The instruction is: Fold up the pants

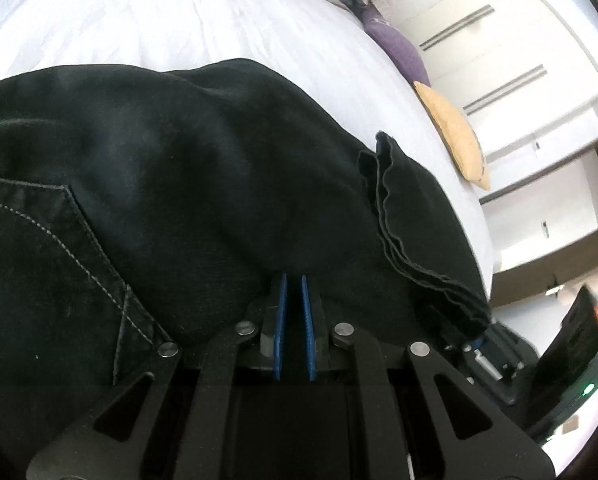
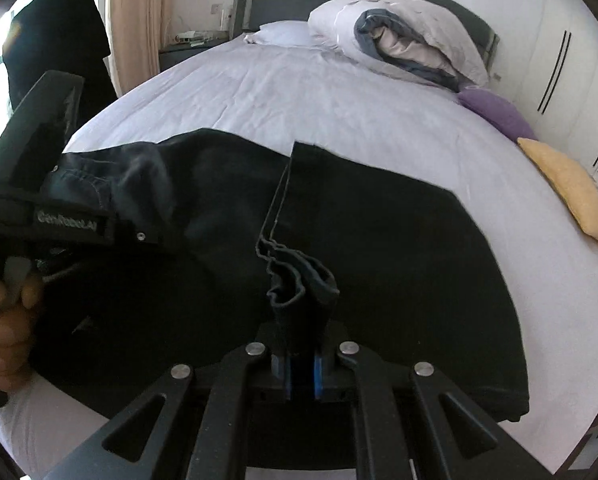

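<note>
Black pants [image 2: 399, 264] lie on the white bed [image 2: 299, 92], folded over so the leg hems [image 2: 295, 276] rest across the middle. My right gripper [image 2: 301, 332] is shut on the bunched hems, which stand up out of its fingers. In the left wrist view the pants [image 1: 179, 152] fill the frame, back pocket stitching [image 1: 79, 240] at the left. My left gripper [image 1: 294, 280] is shut, with its blue pads buried in a fold of the cloth. Its housing [image 2: 59, 220], held by a hand [image 2: 7, 320], sits at the waist end. The right gripper [image 1: 477, 342] shows under the hems [image 1: 399, 220].
A purple pillow [image 2: 495, 114] and a yellow pillow [image 2: 571, 188] lie along the bed's right edge. A rolled duvet [image 2: 399, 40] sits by the headboard. White wardrobe doors [image 1: 499, 60] stand to the right. A dark garment [image 2: 55, 40] hangs by the window.
</note>
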